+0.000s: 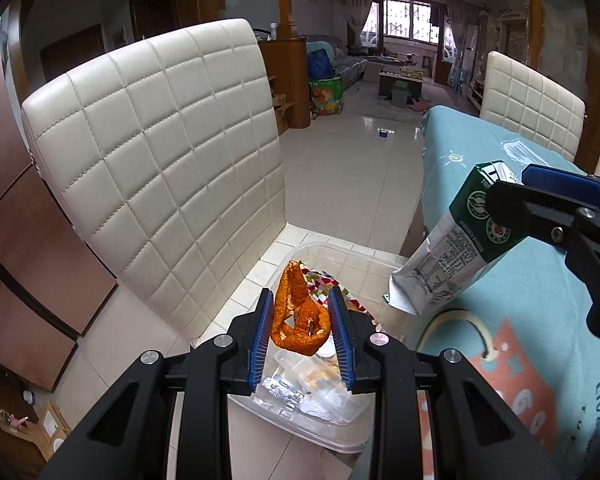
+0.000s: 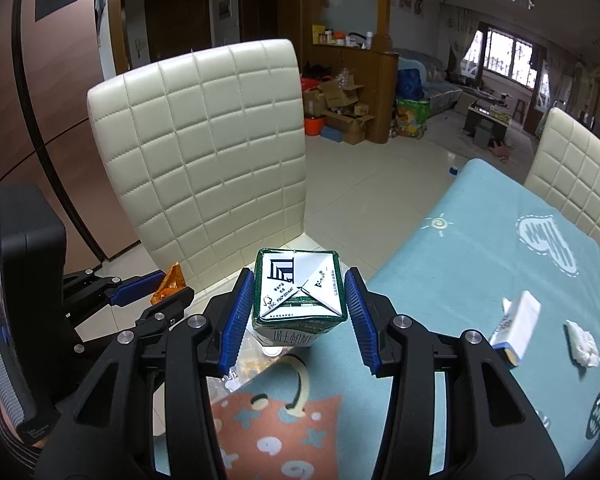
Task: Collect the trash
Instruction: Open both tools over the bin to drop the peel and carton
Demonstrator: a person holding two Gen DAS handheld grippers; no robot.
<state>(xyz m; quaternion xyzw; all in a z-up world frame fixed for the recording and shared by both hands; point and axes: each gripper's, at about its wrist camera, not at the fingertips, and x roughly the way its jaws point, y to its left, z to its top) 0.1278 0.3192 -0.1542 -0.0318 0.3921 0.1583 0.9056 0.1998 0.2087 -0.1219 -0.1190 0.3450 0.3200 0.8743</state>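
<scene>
1. Two hand-held grippers are seen. An orange peel [image 1: 298,312] is held between the blue pads of the left hand-held gripper [image 1: 301,334], over a clear bin [image 1: 328,436] on the floor by the table edge.
2. A green and white milk carton [image 2: 300,292] is gripped by the right hand-held gripper [image 2: 299,316], at the table [image 2: 480,248] edge above the bin.
3. A small box [image 2: 516,326] and a white tissue [image 2: 582,344] are left lying on the table, near its right edge.

Left claw [image 1: 302,316] pinches orange peel [image 1: 298,312] between blue pads. Right claw [image 2: 300,304] clamps green-white carton [image 2: 300,290] by its base, carton tilted downward.
</scene>
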